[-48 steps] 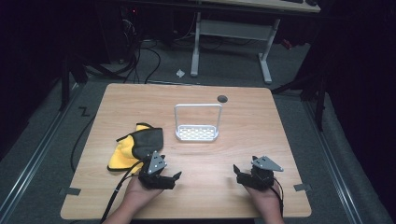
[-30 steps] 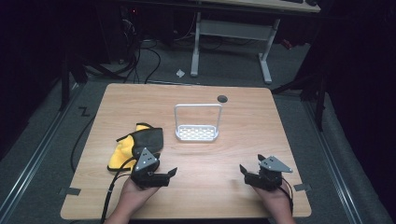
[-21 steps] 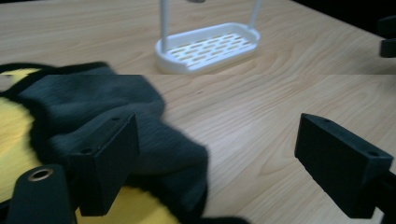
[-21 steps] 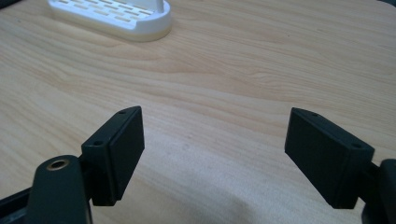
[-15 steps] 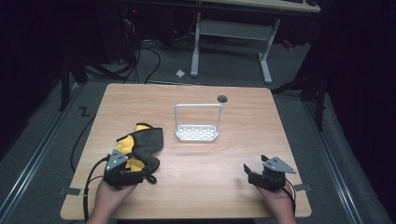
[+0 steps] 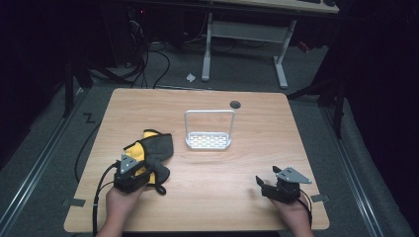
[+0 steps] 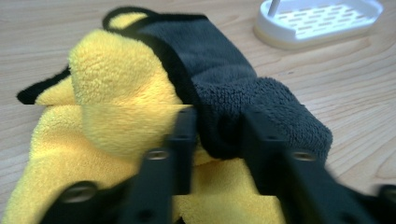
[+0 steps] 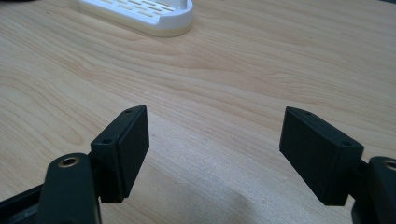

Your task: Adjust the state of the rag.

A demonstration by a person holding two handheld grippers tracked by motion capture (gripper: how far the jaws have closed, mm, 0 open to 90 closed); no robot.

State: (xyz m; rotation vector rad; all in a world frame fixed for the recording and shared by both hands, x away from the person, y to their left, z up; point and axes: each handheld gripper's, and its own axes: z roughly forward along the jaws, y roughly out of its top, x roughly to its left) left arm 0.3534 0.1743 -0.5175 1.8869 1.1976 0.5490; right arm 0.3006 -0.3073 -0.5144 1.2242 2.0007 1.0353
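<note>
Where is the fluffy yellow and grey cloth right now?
In the high view the cloth lies on the table's left side, left of the white rack, with the left gripper pinching its near end.

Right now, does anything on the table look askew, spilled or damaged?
Nothing spilled or broken. The yellow and grey cloth lies bunched, a grey fold pinched in the left gripper. The white rack stands upright.

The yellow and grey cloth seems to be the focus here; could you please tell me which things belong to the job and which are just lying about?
In the job:
- yellow and grey cloth, a grey fold pinched between the tongs
- left tongs, just closed on it

Lying about:
- white slotted tray
- right tongs, open over bare table
</note>
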